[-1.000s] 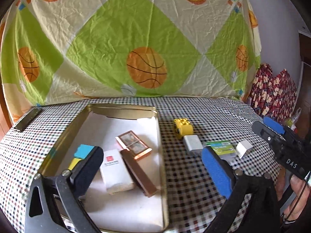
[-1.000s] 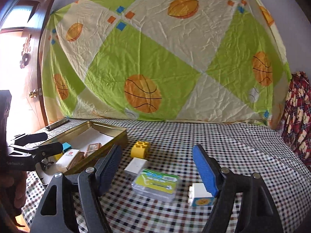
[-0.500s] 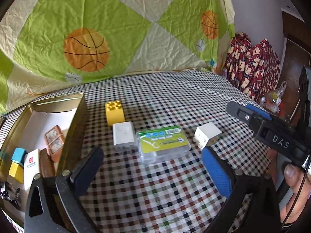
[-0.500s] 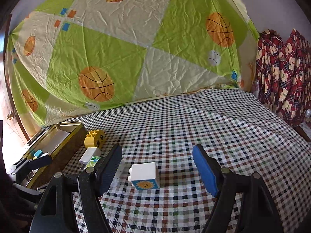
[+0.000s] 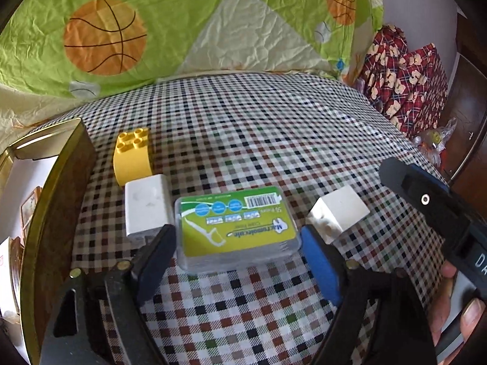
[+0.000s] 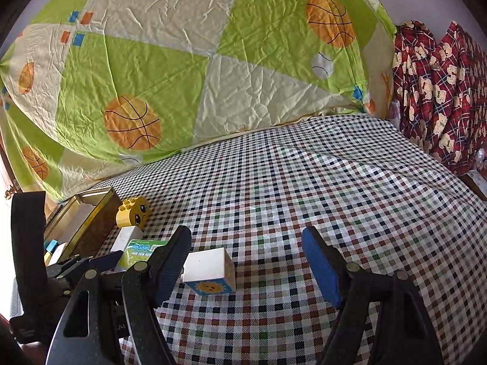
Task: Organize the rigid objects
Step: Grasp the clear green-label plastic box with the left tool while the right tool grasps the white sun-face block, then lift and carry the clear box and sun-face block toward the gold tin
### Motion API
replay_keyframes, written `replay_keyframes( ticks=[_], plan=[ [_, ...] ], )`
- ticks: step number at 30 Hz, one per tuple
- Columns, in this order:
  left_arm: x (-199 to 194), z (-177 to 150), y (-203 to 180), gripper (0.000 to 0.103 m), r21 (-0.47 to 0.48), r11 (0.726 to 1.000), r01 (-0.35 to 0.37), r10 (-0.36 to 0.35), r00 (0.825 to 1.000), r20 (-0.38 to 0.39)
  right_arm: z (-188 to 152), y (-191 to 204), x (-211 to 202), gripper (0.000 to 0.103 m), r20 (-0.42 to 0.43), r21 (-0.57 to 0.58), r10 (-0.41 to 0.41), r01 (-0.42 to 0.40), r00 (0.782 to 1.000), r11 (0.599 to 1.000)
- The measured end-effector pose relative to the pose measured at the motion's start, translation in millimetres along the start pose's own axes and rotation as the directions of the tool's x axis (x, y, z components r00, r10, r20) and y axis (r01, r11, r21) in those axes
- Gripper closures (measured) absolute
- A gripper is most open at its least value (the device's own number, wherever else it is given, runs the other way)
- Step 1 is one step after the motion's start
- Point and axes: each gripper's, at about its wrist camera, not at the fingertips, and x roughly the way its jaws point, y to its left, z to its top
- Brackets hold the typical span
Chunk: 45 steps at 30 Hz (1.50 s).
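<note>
A clear plastic box with a green label lies on the checked tablecloth. My left gripper is open, its fingers on either side of the box's near end. Beside the box lie a white block, a yellow toy brick and a white cube. My right gripper is open, and the white cube with a sun picture sits just inside its left finger. The gold tin stands at the left.
The tin also shows in the right wrist view, holding small boxes. A basketball-print sheet hangs behind the table. Red plaid fabric lies at the right. The tablecloth stretches far right.
My left gripper has swung from over the tin to the right and come down around the green-label box. My right gripper has moved to the right and closer to the white sun cube.
</note>
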Motion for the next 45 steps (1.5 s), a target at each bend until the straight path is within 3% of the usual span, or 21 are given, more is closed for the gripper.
replay_keyframes(
  ticks=[7,13,22,24,25,26,27,32,45],
  plan=[
    [-24,-10,11,0.02,-0.026,1.0,0.016,-0.013,0.996,0.089,-2,6,1,0.026,-0.007,-0.036,0.023,-0.024,1.0,0.999],
    [-51,-20,27,0.02,-0.025,0.999,-0.046,0.049,0.982,0.182,-6,26,11,0.026,-0.054,-0.137,0.016,-0.024,0.998,0.99],
    [-57,-24,49,0.02,-0.081,0.997,-0.019,0.034,0.981,0.191,-15,43,43,0.026,-0.21,-0.246,-0.023,-0.03,0.977,0.969],
    [-58,-25,49,0.02,-0.084,0.996,-0.015,0.031,0.98,0.194,-16,41,47,0.034,-0.232,-0.237,-0.018,-0.039,0.972,0.971],
    [-59,-25,50,0.02,-0.087,0.996,-0.017,0.034,0.98,0.197,-16,40,50,0.049,-0.247,-0.233,-0.011,-0.049,0.969,0.971],
    [-60,-26,49,0.02,-0.089,0.996,-0.019,0.036,0.979,0.201,-17,40,52,0.058,-0.264,-0.23,-0.008,-0.055,0.965,0.972],
    [-60,-26,49,0.02,-0.088,0.996,-0.02,0.038,0.978,0.205,-17,39,54,0.058,-0.275,-0.228,-0.008,-0.057,0.961,0.972],
    [-65,-28,45,0.02,-0.08,0.996,-0.041,0.059,0.971,0.231,-18,43,51,0.058,-0.261,-0.247,-0.01,-0.057,0.965,0.967],
    [-79,-31,44,0.02,-0.088,0.993,-0.079,0.102,0.948,0.303,-12,49,22,0.058,-0.118,-0.272,0.002,-0.034,0.993,0.962]
  ],
)
